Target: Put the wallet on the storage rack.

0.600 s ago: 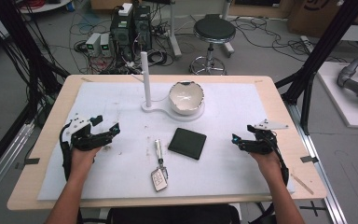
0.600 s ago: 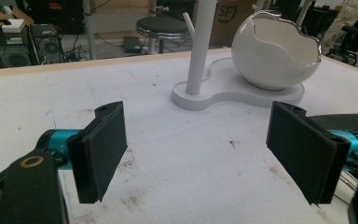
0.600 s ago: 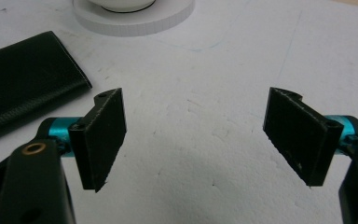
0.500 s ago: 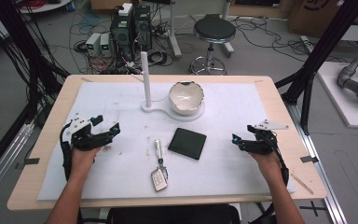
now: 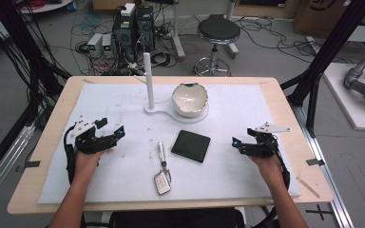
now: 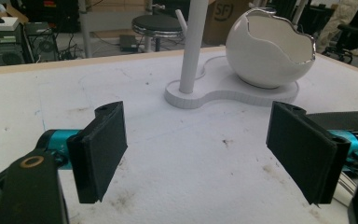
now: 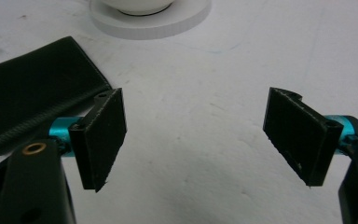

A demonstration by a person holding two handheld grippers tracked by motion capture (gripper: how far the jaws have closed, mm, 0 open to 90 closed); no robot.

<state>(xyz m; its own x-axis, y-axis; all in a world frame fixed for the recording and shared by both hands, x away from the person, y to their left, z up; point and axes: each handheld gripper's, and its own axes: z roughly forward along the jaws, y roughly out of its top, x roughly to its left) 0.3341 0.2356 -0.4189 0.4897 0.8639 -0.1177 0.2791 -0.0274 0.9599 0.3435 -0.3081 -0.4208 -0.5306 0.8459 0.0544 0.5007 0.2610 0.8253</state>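
I have both grippers parked low over the white mat (image 5: 247, 107), the left gripper (image 5: 115, 134) out at the left side and the right gripper (image 5: 237, 145) out at the right, each with its jaws spread wide and nothing between the pads. The things nearest my reach lie between them: the black wallet (image 5: 191, 146) flat on the mat, closer to the right gripper, and just left of it the key with its fob (image 5: 162, 171), pointing up and down the table. Beyond them stands the white egg-shaped bowl (image 5: 189, 99) on its base beside the upright post (image 5: 147, 78). My worry, if I go for the wallet, is that it lies dead flat (no edge raised that I can see), so the pads may skid over it or shove it toward the key instead of getting under a side. Coming in too steeply could jam a jaw into the mat. The key is thin and low, easy to nudge rather than pinch. A wide sweep from the left could clip the post or knock the bowl off its base.
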